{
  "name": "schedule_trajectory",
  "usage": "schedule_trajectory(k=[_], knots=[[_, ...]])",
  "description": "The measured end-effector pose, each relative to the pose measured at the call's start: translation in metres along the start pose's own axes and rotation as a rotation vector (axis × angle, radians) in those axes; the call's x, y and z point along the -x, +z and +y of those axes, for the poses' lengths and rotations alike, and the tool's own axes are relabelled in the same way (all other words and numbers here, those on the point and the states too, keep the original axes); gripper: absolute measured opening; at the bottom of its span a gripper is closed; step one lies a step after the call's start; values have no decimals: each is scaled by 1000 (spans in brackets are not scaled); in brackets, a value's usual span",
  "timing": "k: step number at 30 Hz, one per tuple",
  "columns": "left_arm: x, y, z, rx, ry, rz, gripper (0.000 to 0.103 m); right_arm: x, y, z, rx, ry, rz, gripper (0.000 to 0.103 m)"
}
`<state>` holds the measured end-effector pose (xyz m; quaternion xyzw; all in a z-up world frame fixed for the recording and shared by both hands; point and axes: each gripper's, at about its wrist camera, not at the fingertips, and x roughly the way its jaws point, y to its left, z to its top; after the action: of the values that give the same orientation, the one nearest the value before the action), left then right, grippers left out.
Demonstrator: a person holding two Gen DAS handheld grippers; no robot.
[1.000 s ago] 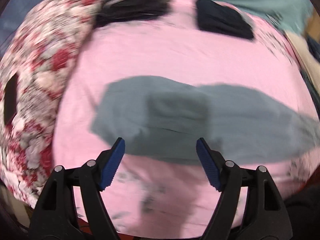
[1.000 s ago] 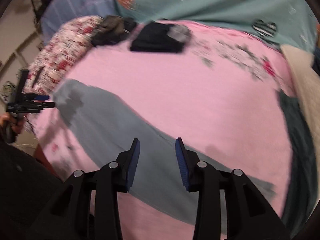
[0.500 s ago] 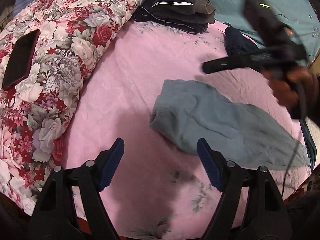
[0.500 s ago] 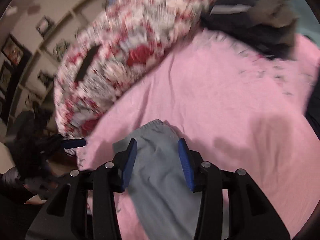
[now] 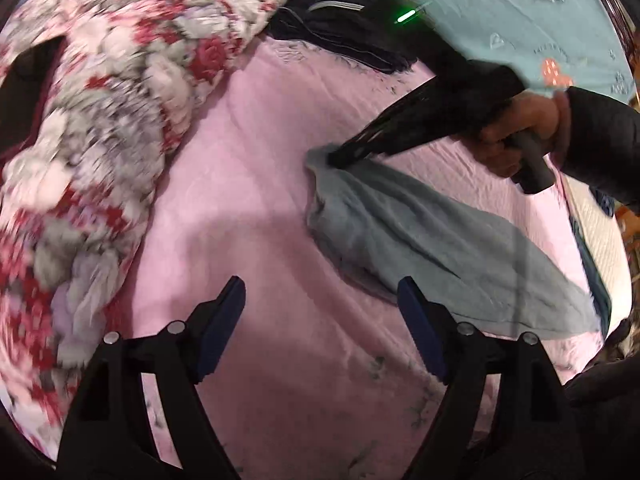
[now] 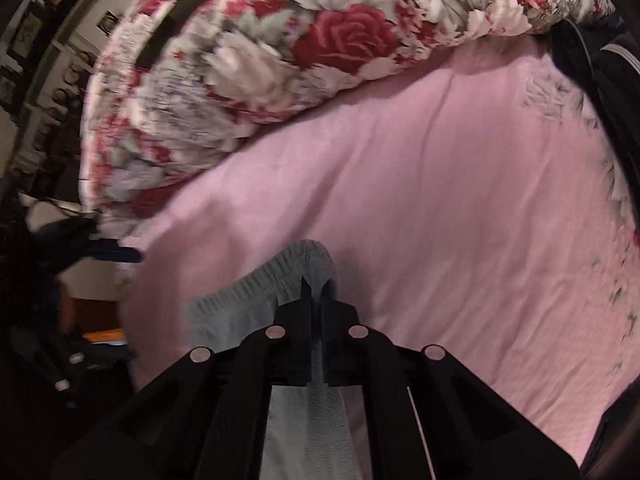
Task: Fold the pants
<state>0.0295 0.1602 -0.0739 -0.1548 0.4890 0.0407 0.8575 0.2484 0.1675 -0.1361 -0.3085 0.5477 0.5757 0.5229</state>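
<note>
A: Right wrist view: right gripper point(image 6: 314, 300) clamped on the elastic waistband of the grey pants point(image 6: 256, 292), pinched near the corner.

B: Left one?

A: Left gripper point(image 5: 320, 328) jaws apart and opening, nothing between them, hovering over the pink bedsheet point(image 5: 248, 184) just near-left of the pants' near edge.

B: Where are the pants?

A: On the bed, waist at left, legs trailing right toward the bed's edge. Flowered quilt point(image 5: 120, 100) on the left, dark clothes point(image 5: 344, 20) at the far side.

B: Tips for the step?

A: Probably grab the other waist corner with the left, keep both corners level, pull taut before folding over.

B: Look?

A: Soft grey fleece, already doubled leg on leg, lightly wrinkled.
</note>
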Motion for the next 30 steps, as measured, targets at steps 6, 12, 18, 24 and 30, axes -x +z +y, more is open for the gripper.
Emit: schedule_trajectory(k=[6,12,18,24,30], knots=[[-13,16,0,-61,14,14,83,35,-38,-20,-246,-52,-201,39],[-9,24,37,16,36,28,83,80,-95,52,-173,-26,-348,45],[6,18,49,16,73,8,83,24,-72,107,-39,-106,-277,45],[5,20,31,-69,-6,-38,83,47,-80,75,-283,-34,-364,6],[-41,63,16,-44,-195,-69,65,98,-100,44,-485,122,-500,6]])
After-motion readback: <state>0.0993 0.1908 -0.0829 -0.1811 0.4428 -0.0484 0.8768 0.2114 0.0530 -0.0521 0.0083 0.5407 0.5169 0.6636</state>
